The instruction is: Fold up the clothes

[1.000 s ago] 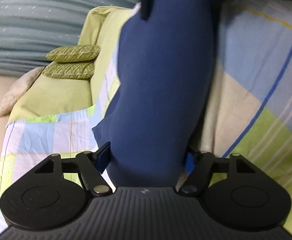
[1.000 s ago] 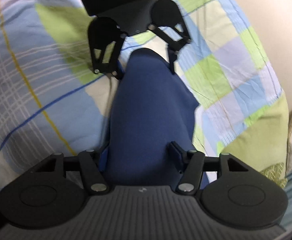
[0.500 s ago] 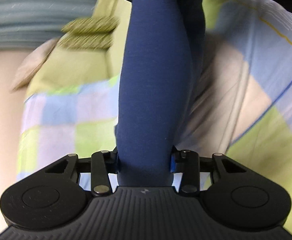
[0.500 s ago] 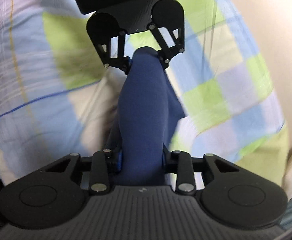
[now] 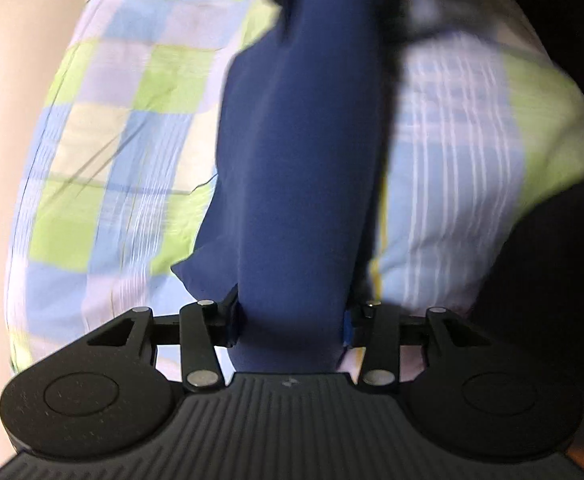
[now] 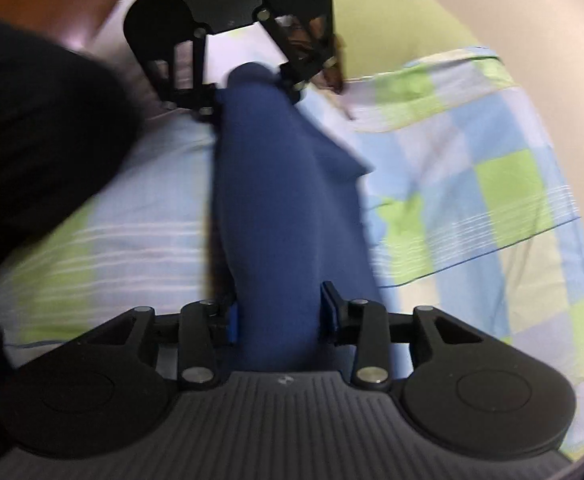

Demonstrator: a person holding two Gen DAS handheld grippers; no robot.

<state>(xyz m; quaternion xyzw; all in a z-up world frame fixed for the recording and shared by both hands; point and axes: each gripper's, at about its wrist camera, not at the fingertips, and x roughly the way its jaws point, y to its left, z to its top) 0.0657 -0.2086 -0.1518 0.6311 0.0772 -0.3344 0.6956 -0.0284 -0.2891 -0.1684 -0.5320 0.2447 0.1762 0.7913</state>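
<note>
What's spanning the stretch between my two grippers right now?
The navy garment alone, bunched into a band from the right gripper to the left gripper, above the checked bedsheet; clearest in the right wrist view.

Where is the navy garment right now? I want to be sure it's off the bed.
In both wrist views the navy garment runs up the centre, stretched between the left gripper and right gripper, over the checked bedsheet.

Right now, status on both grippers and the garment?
Left gripper shut on navy garment, right gripper shut on its other end. Garment strung between them above the checked bedsheet. Dark mass beside it, too blurred to identify.
</note>
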